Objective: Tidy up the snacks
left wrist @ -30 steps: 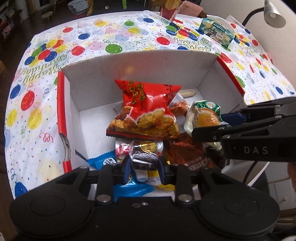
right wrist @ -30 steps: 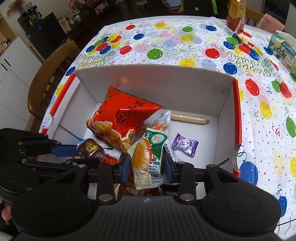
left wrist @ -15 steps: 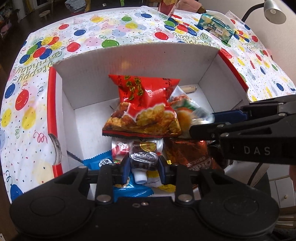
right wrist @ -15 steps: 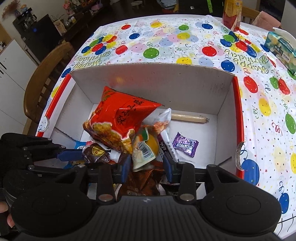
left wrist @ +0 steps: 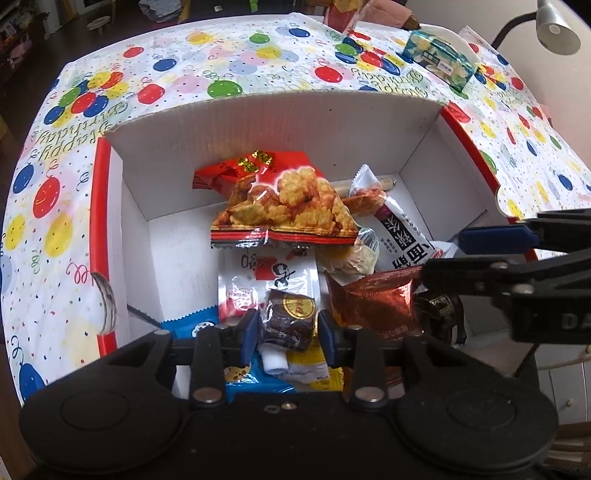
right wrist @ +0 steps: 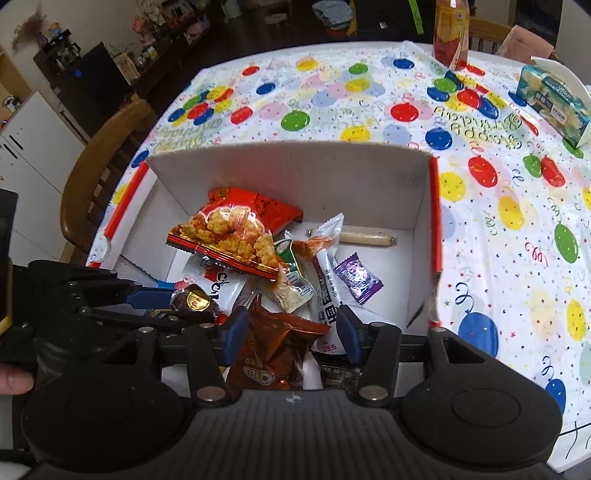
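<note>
A white cardboard box (left wrist: 295, 107) with red edges holds the snacks. My left gripper (left wrist: 289, 329) is shut on a dark brown wrapped snack (left wrist: 290, 319) with a gold sticker, held low over the box's near side. It also shows in the right wrist view, where the left gripper (right wrist: 177, 308) grips the brown snack (right wrist: 194, 301). My right gripper (right wrist: 291, 334) stands open above a brown Oreo pack (right wrist: 275, 350). A green and white chip packet (right wrist: 291, 280) lies loose in the box (right wrist: 288, 155) beside a red rice-cracker bag (right wrist: 229, 232).
Also in the box are a purple candy (right wrist: 356, 277), a sausage stick (right wrist: 365, 238) and a blue packet (left wrist: 192, 325). On the balloon tablecloth (right wrist: 332, 92) stand a teal tissue pack (right wrist: 554, 99) and a carton (right wrist: 450, 33). A wooden chair (right wrist: 96, 177) is at the left.
My right gripper opened and the green and white chip packet dropped into the box. The red bag tipped flatter. My left gripper kept hold of the brown snack.
</note>
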Demonstrator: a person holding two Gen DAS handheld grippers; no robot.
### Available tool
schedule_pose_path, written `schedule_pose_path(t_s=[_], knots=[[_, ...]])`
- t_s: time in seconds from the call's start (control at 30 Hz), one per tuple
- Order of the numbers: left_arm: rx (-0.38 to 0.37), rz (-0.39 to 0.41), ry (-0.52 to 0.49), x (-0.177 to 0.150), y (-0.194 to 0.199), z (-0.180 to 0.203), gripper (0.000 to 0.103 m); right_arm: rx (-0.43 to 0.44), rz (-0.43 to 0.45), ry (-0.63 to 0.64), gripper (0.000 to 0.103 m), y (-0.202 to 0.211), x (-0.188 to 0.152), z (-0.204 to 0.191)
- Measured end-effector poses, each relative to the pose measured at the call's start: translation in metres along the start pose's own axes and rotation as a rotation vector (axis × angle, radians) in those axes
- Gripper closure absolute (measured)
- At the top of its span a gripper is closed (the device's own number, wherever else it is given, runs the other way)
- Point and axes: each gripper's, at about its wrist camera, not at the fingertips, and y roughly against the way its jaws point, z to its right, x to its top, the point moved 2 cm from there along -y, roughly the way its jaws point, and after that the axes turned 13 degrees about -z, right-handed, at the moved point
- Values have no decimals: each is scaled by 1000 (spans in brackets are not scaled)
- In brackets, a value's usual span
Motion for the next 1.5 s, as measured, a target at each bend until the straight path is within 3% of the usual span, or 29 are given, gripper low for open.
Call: schedule_pose_path(t_s=[0.23,0.3,0.37,0.43,0.53,0.63,0.8,0.93,1.07,1.5], knots=[[13,39,61,-7,12,4,59,13,49,38,45,24,-10,8],[33,64,72,-10,18,8,48,25,56,44,45,30,-14,10],[52,100,82,-14,27,11,30,29,69,50,44,36,-17,12],[68,135,94,-17,36,16,19,35,84,55,35,41,-21,14],[78,170,107,-20,48,23,18,47,117,67,32,52,-28,16],[92,199,118,-27,59,30,15,56,143,69,18,62,-34,18],[117,252,126,-40,78,42,10,75,185,70,15,77,-44,19],[116,288,141,-51,92,50,8,94,240,73,0,90,-56,19],[123,328,150,-62,106,58,2,112,299,73,0,102,-68,19],[149,385,187,-90,132,78,1,137,427,50,0,127,-102,17]])
